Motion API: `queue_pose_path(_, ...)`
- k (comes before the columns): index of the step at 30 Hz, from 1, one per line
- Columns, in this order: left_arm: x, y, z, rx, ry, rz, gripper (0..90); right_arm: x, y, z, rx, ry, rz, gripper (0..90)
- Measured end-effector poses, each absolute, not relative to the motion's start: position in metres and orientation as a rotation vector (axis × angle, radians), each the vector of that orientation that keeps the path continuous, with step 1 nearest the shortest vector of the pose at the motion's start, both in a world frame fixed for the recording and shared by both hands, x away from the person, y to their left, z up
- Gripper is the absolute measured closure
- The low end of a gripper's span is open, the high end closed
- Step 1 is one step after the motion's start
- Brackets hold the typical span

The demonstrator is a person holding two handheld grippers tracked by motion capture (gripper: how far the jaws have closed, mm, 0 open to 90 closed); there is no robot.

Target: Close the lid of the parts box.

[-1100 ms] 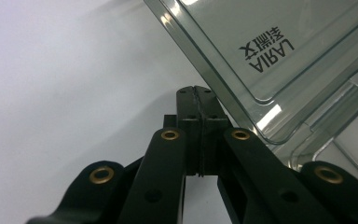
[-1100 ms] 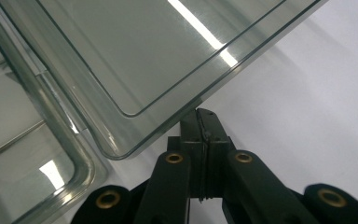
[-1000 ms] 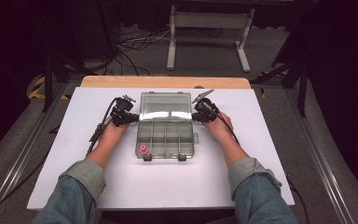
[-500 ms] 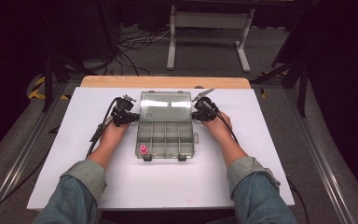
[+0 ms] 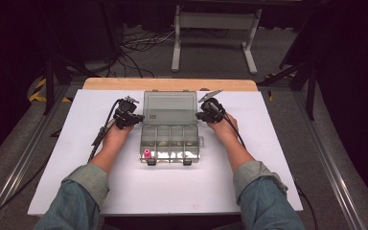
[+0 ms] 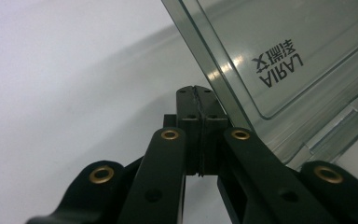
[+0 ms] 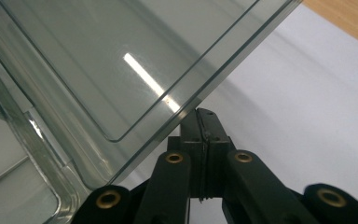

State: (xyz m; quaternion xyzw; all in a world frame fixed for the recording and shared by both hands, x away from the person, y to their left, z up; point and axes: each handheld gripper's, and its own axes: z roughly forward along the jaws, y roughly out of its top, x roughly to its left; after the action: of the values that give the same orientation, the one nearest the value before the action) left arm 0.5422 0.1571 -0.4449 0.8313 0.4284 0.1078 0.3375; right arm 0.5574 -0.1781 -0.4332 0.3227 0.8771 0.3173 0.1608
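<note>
A clear plastic compartment box (image 5: 170, 139) sits in the middle of the white table (image 5: 67, 158), its lid (image 5: 169, 108) swung up and leaning back toward the far edge. The lid is smoky-transparent with a raised rim and a printed label reading "AIRAL" upside down in the left gripper view, beside some characters too small to read. The tray below is split into rows of small cells; a pink piece (image 5: 147, 153) stands in the near-left cell, and a few small pale bits lie in the middle row. Two dark latches hang at the near edge. The left gripper (image 5: 135, 117) rests at the lid's left edge, jaws pressed together with nothing between them. The right gripper (image 5: 201, 115) sits at the lid's right edge, jaws likewise closed, empty, tips just beside the rim.
</note>
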Motion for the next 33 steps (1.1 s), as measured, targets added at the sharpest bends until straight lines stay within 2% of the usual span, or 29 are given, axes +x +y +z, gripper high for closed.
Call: queue_pose_path(33,0.534,0.159,-0.426,2.109,1.060,0.345,89.9,0.548,-0.183,-0.406,0.864,2.404,1.048,90.0)
